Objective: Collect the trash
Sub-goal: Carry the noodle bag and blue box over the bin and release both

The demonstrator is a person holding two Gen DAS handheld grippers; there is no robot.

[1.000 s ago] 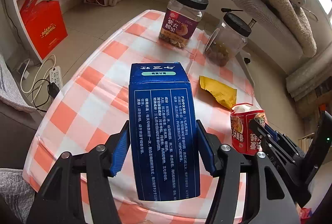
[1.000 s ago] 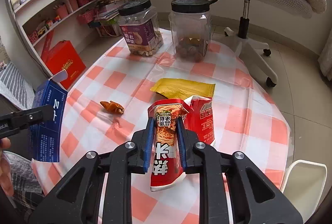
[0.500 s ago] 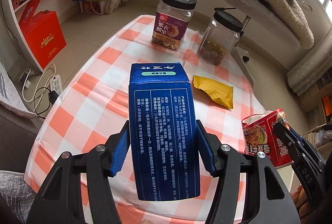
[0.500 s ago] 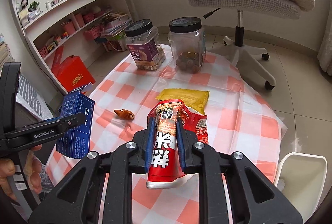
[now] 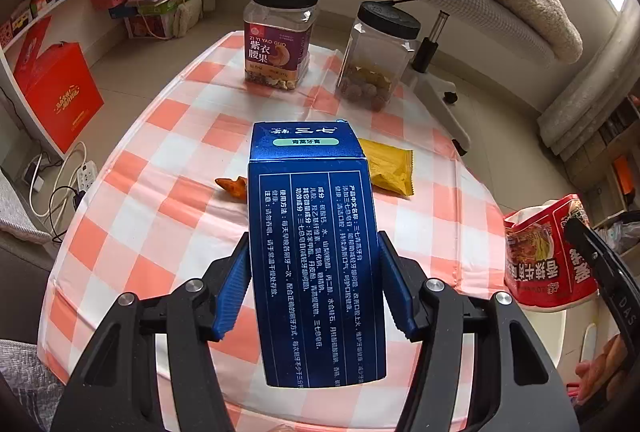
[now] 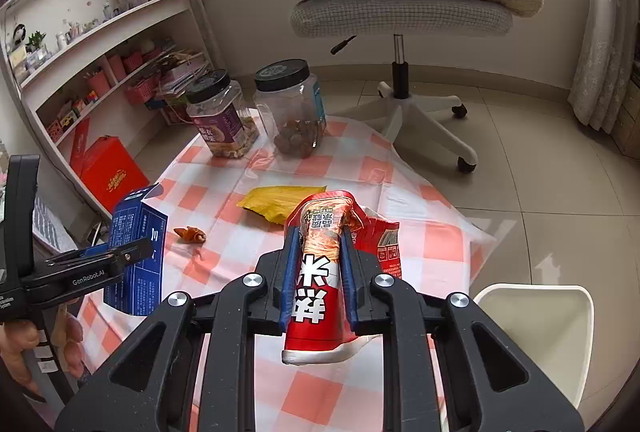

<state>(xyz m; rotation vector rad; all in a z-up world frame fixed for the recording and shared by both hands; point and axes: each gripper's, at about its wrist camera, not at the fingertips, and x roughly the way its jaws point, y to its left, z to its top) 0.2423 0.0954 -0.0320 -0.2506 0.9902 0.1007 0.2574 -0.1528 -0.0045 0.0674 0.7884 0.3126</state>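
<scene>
The left gripper (image 5: 314, 288) pinches a blue carton (image 5: 316, 252) by its sides, long axis pointing forward. The right gripper (image 6: 318, 274) squeezes a red snack bag (image 6: 320, 272), held above the table's near right edge. A white bin (image 6: 534, 332) sits just off that edge, nearer the right hand. A yellow wrapper (image 6: 280, 201) and an orange scrap (image 6: 191, 234) lie mid-table.

Blue carton (image 5: 316, 252) held upright above table, crumpled red snack bag (image 6: 320, 272) pinched aloft, yellow wrapper (image 6: 280, 201) lying flat
</scene>
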